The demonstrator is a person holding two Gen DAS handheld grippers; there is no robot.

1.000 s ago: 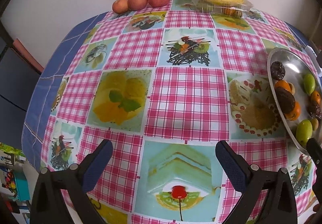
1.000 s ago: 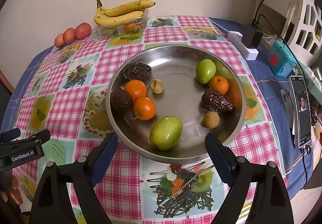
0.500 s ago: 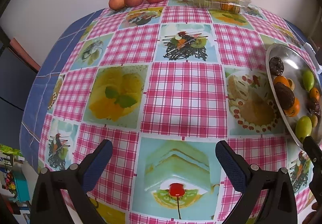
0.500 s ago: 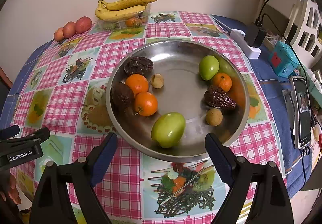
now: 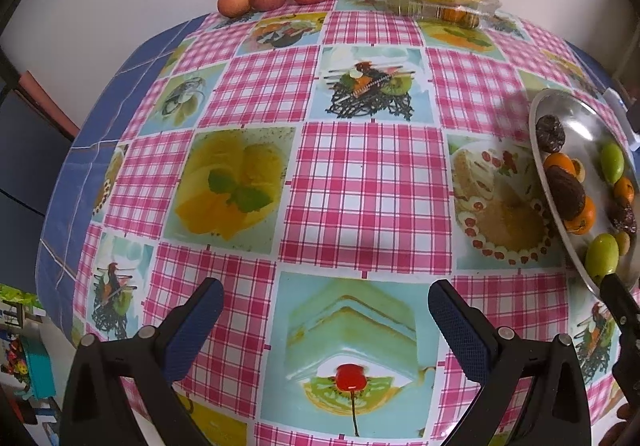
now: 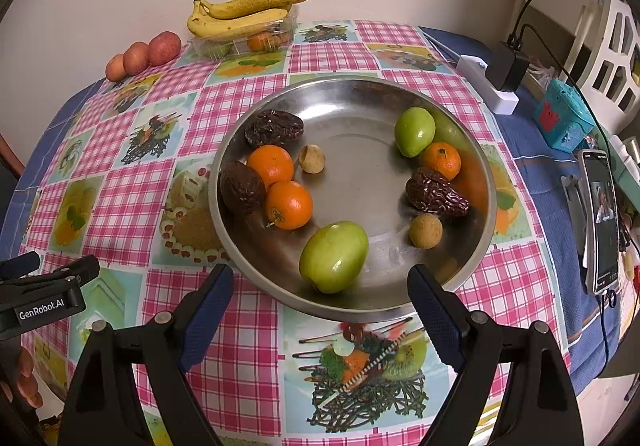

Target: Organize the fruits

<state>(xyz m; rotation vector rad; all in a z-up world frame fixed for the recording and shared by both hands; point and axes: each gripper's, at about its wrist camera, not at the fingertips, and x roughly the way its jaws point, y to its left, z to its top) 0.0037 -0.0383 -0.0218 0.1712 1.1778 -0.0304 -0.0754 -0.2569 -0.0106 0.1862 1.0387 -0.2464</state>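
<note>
The right gripper [image 6: 320, 302] hangs wide open and empty at the near rim of the steel bowl [image 6: 478, 181], just short of the big green fruit [image 6: 334, 257]. The left gripper [image 5: 325, 320], also open, holds nothing over bare tablecloth [image 5: 360, 181]. To pick cleanly, straddle the green fruit's middle and close gently; it probably rolls.

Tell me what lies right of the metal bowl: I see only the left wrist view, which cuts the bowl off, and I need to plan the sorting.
Observer: Past the bowl's right rim, a phone stands propped on the blue cloth.
Operator: Is the right gripper holding anything?
Observer: No. The right gripper is open and empty, near the big green fruit.
Operator: Anything behind the bowl?
Observer: A white power strip with a black adapter on it.
</note>
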